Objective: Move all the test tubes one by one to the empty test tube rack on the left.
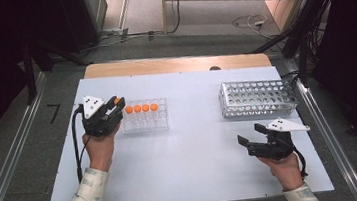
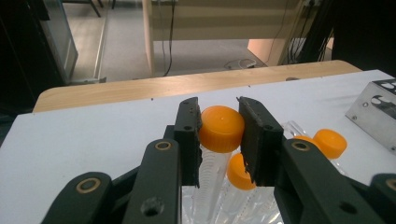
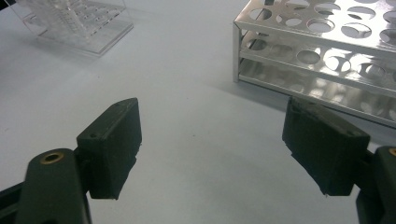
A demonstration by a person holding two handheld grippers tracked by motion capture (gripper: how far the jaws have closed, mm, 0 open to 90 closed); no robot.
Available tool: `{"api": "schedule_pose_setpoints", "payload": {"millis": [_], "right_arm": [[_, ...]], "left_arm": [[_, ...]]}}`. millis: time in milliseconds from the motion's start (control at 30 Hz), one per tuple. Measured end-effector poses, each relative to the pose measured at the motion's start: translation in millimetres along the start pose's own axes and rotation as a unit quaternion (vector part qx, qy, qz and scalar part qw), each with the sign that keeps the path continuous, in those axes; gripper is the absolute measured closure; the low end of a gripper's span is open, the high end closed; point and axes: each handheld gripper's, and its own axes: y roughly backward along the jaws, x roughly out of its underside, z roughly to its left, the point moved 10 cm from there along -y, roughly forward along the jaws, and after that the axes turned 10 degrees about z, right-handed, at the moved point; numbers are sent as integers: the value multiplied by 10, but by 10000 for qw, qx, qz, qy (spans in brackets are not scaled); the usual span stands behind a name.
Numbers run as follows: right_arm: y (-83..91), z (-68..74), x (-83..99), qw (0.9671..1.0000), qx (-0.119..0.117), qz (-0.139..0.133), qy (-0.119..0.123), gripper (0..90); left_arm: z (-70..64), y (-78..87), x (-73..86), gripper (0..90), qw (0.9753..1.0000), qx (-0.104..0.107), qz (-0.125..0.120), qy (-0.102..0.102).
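Progress: early, by the look of it. Left gripper (image 1: 116,105) is clamped on the orange cap of one tube (image 2: 221,128) at the left end of the clear plastic rack (image 1: 145,116), which sits left-of-centre on the white table (image 1: 193,164). In the left gripper view both jaws press the cap sides; tube body hangs below, seemingly partly in or just above its slot, can't tell if it's fully free. High view shows four more orange-capped tubes (image 1: 141,108) in a row along the rack's far edge, untouched.

Metal rack (image 1: 259,97) sits at the far right of the table, well apart from the clear one. All the holes that can be seen are empty, so nothing transferred yet, judging from this. Likely job is moving tubes from clear rack to metal rack: one tube grasped, the rest still to go.

Right gripper (image 1: 251,135) is released, jaws spread wide, holding nothing, and hovers over bare table near the metal rack's near side.

Markings: no brand or label readable anywhere. Tube walls show graduation lines in the left gripper view, too blurred to read. Caps are plain.
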Motion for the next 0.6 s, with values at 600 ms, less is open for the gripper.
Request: {"api": "schedule_pose_setpoints", "payload": {"millis": [600], "right_arm": [[-7,-6,5,10000,14,10,8,183]], "left_arm": [[20,4,104,620,9999,40,-22,156]]}}
